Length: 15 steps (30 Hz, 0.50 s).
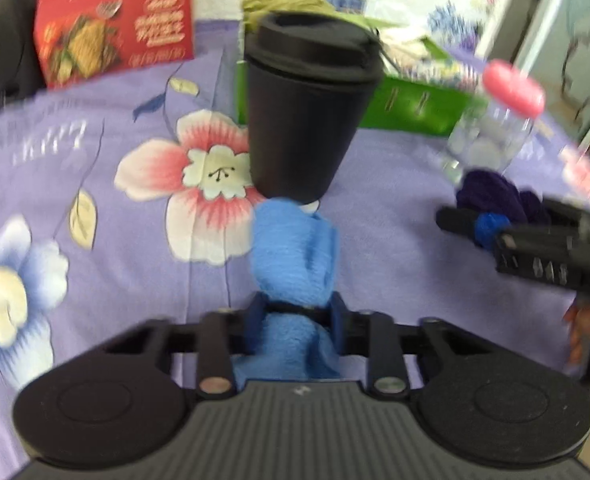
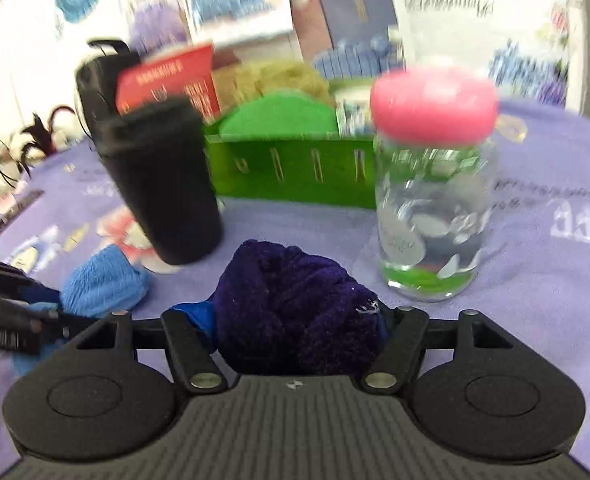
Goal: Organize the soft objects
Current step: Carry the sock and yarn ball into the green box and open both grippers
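Observation:
My left gripper (image 1: pixel 295 308) is shut on a light blue soft yarn bundle (image 1: pixel 295 248), held just above the purple floral cloth in front of a black lidded cup (image 1: pixel 307 112). My right gripper (image 2: pixel 295 320) is shut on a dark purple soft yarn bundle (image 2: pixel 291 304); it also shows in the left wrist view (image 1: pixel 495 196) at the right. The light blue bundle shows at the left of the right wrist view (image 2: pixel 103 280). A green box (image 2: pixel 295 168) behind holds olive yarn (image 2: pixel 279 76).
A clear jar with a pink lid (image 2: pixel 435 184) stands right of the green box, also in the left wrist view (image 1: pixel 495 128). A red food box (image 1: pixel 115 28) and a black bag (image 1: pixel 3 32) stand at the back left. Everything rests on a purple floral cloth (image 1: pixel 95 160).

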{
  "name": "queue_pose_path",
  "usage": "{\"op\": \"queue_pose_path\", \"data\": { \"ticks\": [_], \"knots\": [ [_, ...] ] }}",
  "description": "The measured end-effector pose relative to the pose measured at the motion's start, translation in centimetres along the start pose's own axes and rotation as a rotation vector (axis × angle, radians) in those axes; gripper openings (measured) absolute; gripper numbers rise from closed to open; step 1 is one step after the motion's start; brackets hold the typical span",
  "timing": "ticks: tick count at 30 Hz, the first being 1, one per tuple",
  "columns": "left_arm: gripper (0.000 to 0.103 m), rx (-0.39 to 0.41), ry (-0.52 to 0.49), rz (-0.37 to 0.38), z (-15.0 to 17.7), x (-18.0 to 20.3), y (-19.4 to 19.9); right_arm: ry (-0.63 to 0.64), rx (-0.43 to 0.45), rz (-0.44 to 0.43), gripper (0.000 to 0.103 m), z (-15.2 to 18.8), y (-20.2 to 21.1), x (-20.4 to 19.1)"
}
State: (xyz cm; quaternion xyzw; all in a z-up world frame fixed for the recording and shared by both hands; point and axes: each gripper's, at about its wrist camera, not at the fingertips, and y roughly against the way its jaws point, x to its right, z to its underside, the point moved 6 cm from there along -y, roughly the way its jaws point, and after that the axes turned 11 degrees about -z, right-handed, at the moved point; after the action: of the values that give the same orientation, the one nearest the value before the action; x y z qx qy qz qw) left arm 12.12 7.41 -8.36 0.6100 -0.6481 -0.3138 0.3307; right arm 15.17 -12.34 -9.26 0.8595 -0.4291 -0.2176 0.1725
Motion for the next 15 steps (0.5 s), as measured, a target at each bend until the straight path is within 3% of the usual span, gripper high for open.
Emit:
{"op": "queue_pose_path", "data": {
  "ticks": [2,8,11,15],
  "knots": [
    [0.027,-0.003,0.035,0.060,-0.1,-0.6,1.2,0.030,0.021,-0.022,0.053,-0.1,1.8,-1.1],
    [0.027,0.077,0.024,0.098,-2.6,-0.5,6.2,0.027,0.081,-0.080,0.053,-1.8,5.6,-2.6],
    [0.027,0.163,-0.028,0.125,-6.7,0.5,9.1,0.028,0.132,-0.131,0.053,-4.8,6.9,-2.9],
    [0.027,0.265,-0.080,0.109,-14.3,2.6,10.2,0.069,0.210,-0.134,0.054,-11.4,7.5,-1.3]
  ]
}}
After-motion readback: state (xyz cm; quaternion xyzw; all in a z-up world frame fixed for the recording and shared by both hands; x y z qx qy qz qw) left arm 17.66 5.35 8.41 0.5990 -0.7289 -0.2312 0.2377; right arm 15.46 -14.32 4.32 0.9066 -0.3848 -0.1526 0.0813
